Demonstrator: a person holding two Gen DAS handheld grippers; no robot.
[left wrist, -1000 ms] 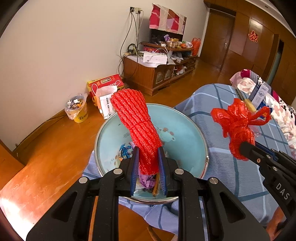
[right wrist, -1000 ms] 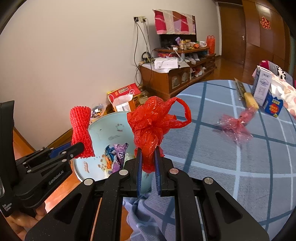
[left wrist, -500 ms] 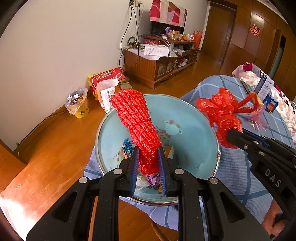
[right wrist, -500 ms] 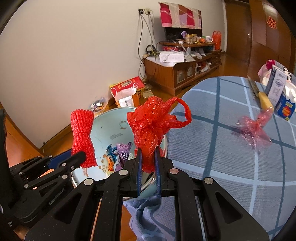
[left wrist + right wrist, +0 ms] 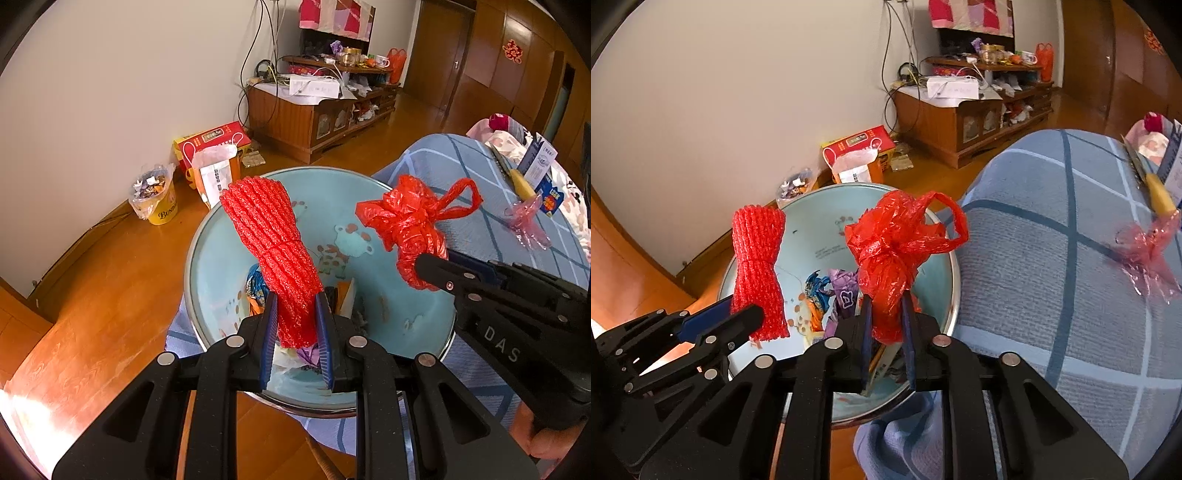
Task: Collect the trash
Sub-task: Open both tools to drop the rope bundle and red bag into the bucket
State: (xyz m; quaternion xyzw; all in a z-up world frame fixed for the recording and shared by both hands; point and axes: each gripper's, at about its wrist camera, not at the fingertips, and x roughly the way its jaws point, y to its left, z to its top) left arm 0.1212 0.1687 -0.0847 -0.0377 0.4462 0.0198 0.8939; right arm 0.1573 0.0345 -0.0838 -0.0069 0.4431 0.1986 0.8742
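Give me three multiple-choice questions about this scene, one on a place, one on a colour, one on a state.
1. Where is the knotted red plastic bag?
A. On the floor
B. Above the round light-blue basin
C. On the wooden cabinet

2. What colour is the foam mesh sleeve?
A. Red
B. Green
C. White

3. How is the left hand-held gripper?
A. Open, empty
B. Out of view
C. Shut on the sleeve

Answers: B, the right hand-held gripper holds it over the basin; A, it is plainly red; C, both fingers press its sides.

Wood TV cabinet (image 5: 317, 118) by wall, red box (image 5: 210, 142) on floor, knife (image 5: 1152, 181) on tablecloth (image 5: 1052, 295).
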